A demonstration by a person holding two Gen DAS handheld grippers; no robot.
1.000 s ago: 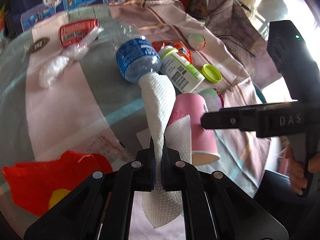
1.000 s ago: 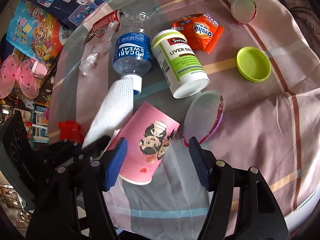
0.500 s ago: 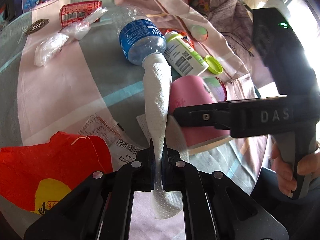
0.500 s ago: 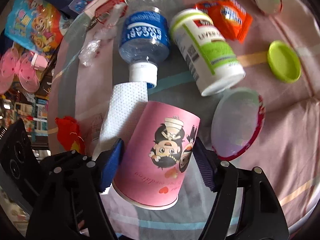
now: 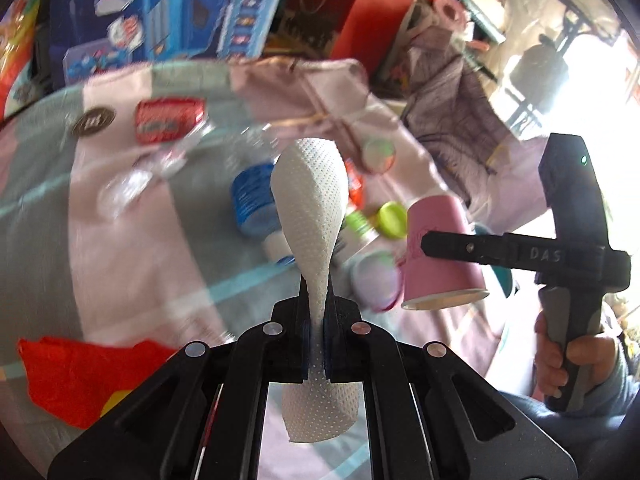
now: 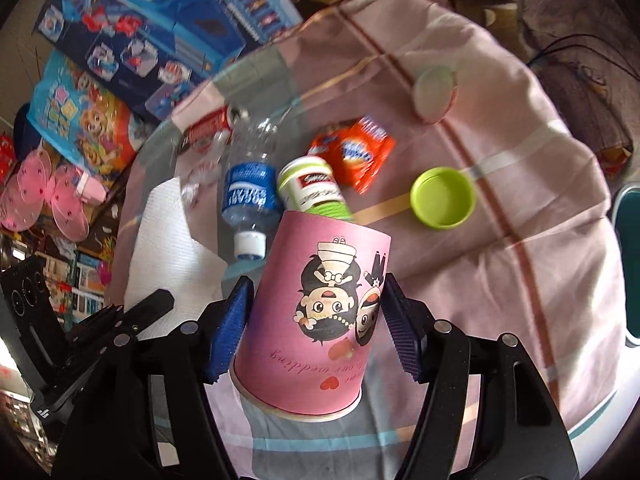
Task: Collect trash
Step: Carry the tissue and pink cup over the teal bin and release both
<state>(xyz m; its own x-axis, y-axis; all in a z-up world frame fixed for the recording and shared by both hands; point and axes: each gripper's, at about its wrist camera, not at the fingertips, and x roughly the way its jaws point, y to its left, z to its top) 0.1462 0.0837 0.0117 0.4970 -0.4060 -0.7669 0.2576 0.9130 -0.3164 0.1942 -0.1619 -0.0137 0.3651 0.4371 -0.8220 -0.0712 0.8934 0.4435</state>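
My left gripper (image 5: 316, 330) is shut on a white paper towel (image 5: 310, 204) and holds it up above the table; the towel also shows in the right wrist view (image 6: 168, 240). My right gripper (image 6: 316, 312) is shut on a pink paper cup (image 6: 316, 320), lifted off the table, mouth toward the camera. In the left wrist view the cup (image 5: 440, 252) hangs at the right in that gripper (image 5: 500, 252). On the table lie a blue-labelled plastic bottle (image 6: 248, 196), a white and green supplement jar (image 6: 316, 192), an orange sachet (image 6: 362, 152) and a green lid (image 6: 442, 197).
The round glass table (image 6: 540, 280) has a pink striped cloth. A red wrapper (image 5: 80, 376) lies near the left gripper. A red packet (image 5: 168, 120), clear plastic scraps (image 5: 132, 188) and round foil lids (image 6: 434, 92) lie further off. Toy boxes (image 6: 140, 32) stand behind.
Both grippers have risen. The right gripper closed around the pink cup and lifted it off the table. The left gripper lifted the paper towel free of the bottle.
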